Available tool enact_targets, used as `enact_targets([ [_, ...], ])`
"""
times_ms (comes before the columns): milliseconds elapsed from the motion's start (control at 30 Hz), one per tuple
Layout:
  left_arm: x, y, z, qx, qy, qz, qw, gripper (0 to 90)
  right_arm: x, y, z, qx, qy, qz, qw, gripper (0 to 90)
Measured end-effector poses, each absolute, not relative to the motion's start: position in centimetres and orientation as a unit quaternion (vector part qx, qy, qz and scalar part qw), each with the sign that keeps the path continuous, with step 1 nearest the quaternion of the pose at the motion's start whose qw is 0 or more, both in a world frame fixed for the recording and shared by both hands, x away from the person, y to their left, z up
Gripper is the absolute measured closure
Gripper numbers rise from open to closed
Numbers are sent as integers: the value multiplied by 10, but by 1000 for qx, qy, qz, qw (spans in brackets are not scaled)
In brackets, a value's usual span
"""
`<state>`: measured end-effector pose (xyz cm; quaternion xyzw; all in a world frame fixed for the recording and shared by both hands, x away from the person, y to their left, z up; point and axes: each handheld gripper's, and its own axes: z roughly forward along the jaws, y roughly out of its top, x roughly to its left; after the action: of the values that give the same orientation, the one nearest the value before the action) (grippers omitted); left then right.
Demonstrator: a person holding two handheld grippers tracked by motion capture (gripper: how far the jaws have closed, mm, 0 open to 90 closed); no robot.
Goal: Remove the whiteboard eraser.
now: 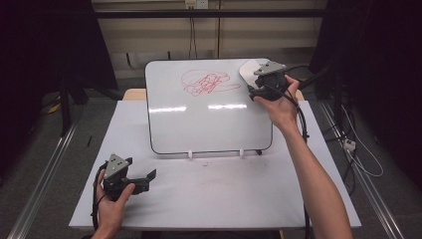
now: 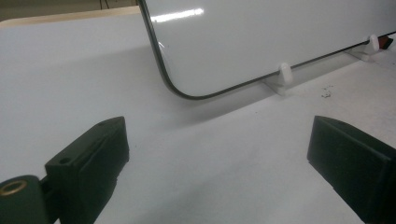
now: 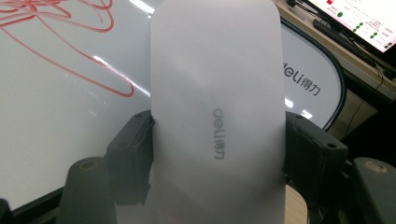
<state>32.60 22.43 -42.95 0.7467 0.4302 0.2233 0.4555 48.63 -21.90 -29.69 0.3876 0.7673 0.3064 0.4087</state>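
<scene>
1. Right tongs [image 1: 262, 85], upper right of the high view, clenched across the white eraser [image 3: 217, 116], its flat face held over the whiteboard [image 1: 209, 117] corner, presumably for wiping
2. Red scribble [image 1: 206, 82] lies left of it; open board between
3. Left tongs [image 2: 215, 158] released, idle on the surface [image 1: 214, 189], lower left

White table [image 1: 209, 199]; perhaps a monitor [image 3: 359, 21] behind.

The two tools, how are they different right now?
The right tool is shut on a white eraser; the left tool is open, holding nothing. The right tool is up at the whiteboard's far corner; the left tool rests low on the table. Both are black.
</scene>
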Motion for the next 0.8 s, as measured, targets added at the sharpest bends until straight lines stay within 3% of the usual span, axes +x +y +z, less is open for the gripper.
enact_targets([
  [800, 326, 224, -430, 747, 431, 223, 455, 55, 480, -228, -297, 407, 759, 356, 363, 317],
])
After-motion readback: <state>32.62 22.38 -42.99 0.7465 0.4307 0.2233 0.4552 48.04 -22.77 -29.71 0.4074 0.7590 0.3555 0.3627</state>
